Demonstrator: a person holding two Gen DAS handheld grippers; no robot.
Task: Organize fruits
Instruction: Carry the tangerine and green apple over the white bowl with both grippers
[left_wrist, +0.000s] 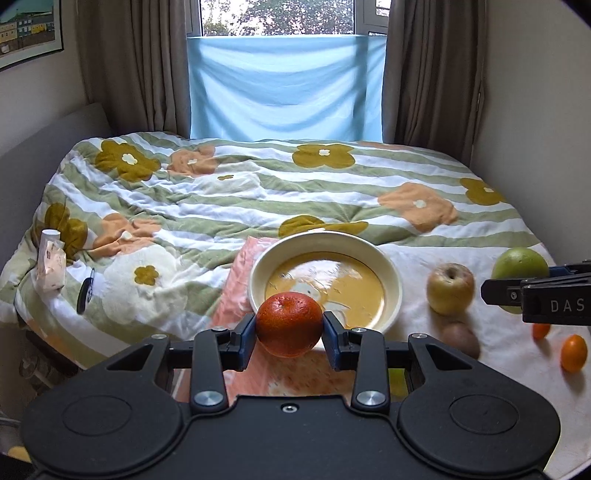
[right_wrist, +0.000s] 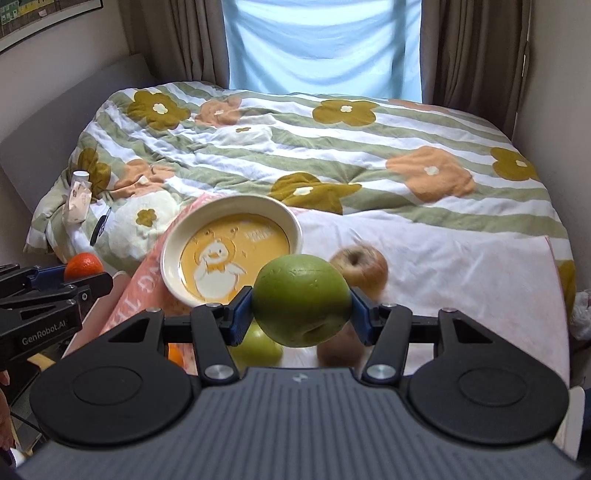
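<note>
Left wrist view: your left gripper has its jaws closed partway on the orange, blue pads pressed on both sides, fruit sitting right at the tips.
Bowl: the duck bowl is just past the jaw tips and slightly to their right, so you're basically lined up for a drop.
Right wrist view: your right gripper is clamped around the big green fruit, jaws spread wide to fit it. The bowl sits ahead and off to the left of those jaws.
Loose fruit: yellow-red apple and a brownish one, maybe a kiwi, lie right of the left jaws; two small orange fruits are further right.
Tip, orange: I'd carry it forward over the bowl's middle, go low, then open slowly so it doesn't bounce off the rim.
Tip, green fruit: one hand at a time, I reckon; both over the bowl looks like a clash.
Watch out: the quilt is soft, so the bowl could tip if nudged.
</note>
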